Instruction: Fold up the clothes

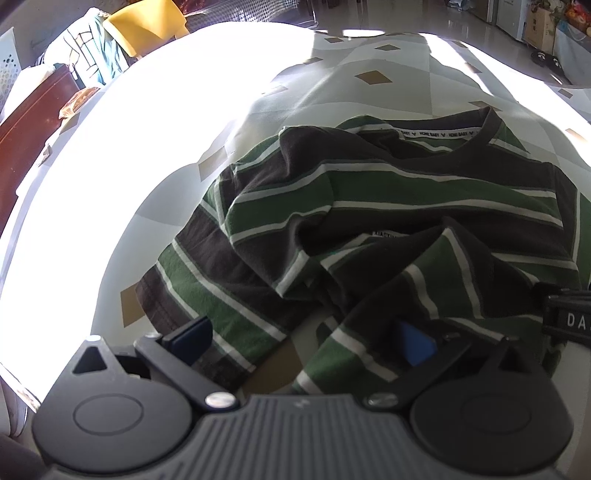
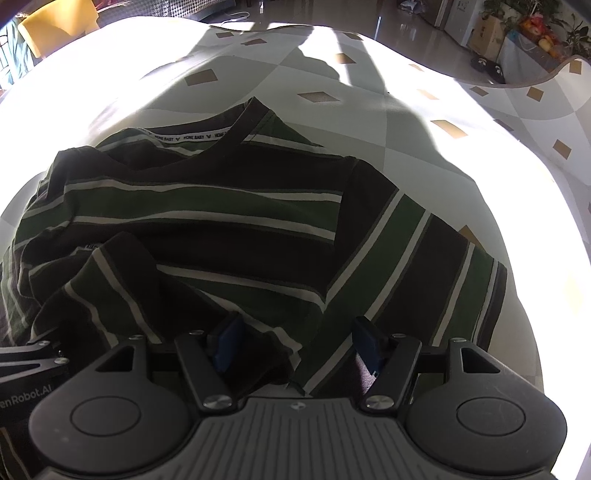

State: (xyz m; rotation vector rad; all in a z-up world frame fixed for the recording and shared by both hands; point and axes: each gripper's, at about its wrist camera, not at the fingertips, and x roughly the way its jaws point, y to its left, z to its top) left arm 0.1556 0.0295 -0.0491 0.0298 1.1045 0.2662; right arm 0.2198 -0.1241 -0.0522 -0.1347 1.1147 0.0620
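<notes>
a striped t-shirt (image 1: 369, 221) in green, dark brown and white lies on a table (image 1: 147, 110) that has a pale cloth with small brown diamonds. strong sunlight washes out the left and far parts of the cloth. the shirt lies with its collar (image 2: 221, 125) on the far side and its bottom part on the near side, close to both grippers. the near part is crumpled and partly turned over, and the right sleeve (image 2: 436, 266) lies spread flat to the right.

the left gripper (image 1: 301, 341) stands open, its two blue pads wide apart, over the near left edge of the shirt. a fold of the cloth lies over the right pad, but the pads do not press on it.

the right gripper (image 2: 299, 345) is open too, its pads set wide, with a fold of the near edge of the shirt between them, not squeezed.

on the far left, beyond the table, there are a yellow chair (image 1: 147, 22) and some other clothes (image 1: 88, 51).
</notes>
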